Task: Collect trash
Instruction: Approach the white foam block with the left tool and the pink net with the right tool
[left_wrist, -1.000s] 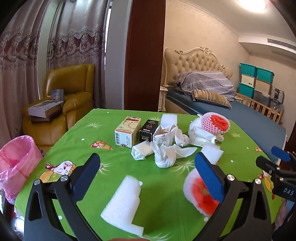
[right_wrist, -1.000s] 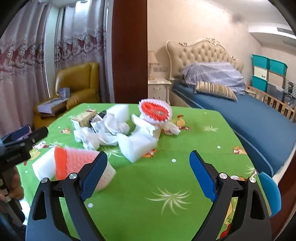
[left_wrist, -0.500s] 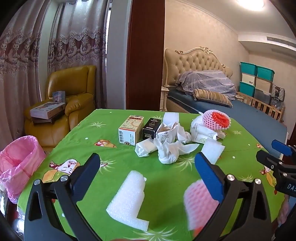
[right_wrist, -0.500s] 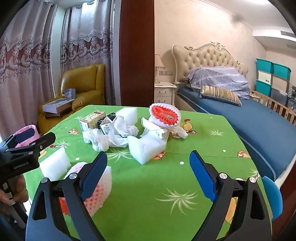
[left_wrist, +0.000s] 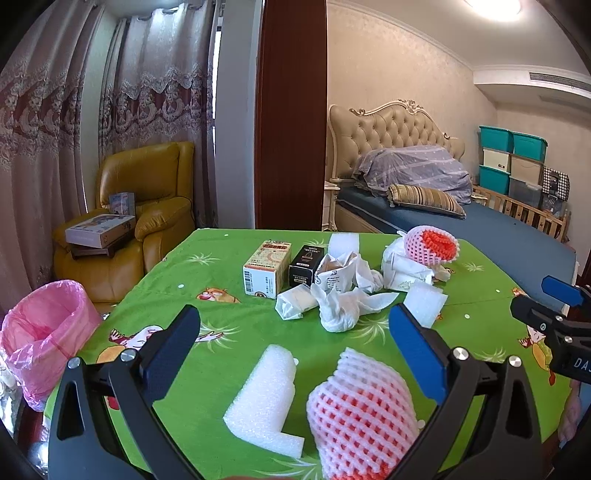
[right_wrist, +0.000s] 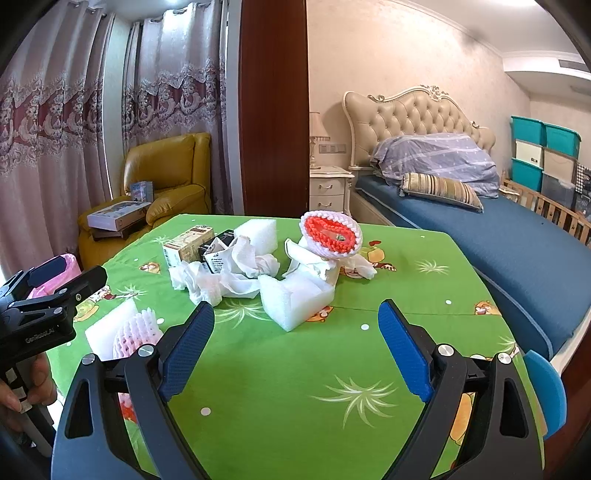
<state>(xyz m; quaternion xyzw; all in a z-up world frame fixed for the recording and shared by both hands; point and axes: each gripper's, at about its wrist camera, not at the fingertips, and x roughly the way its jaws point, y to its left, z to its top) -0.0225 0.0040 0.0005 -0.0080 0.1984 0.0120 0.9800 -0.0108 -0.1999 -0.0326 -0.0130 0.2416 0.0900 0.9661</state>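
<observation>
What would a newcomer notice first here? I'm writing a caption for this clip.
The bright green tablecloth, strewn with crumpled white paper and foam. Nearest the open left gripper lies a pink foam fruit net. A pink-lined bin waits at the table's left.

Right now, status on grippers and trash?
Left gripper open, right gripper open, both empty. Foam net on table just ahead of left gripper. Pink bin bag off table's left edge. Nothing blocking.

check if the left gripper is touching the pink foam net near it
Apart: the left wrist view shows the left gripper open, its blue pads clear of the pink foam net lying on the table.
</observation>
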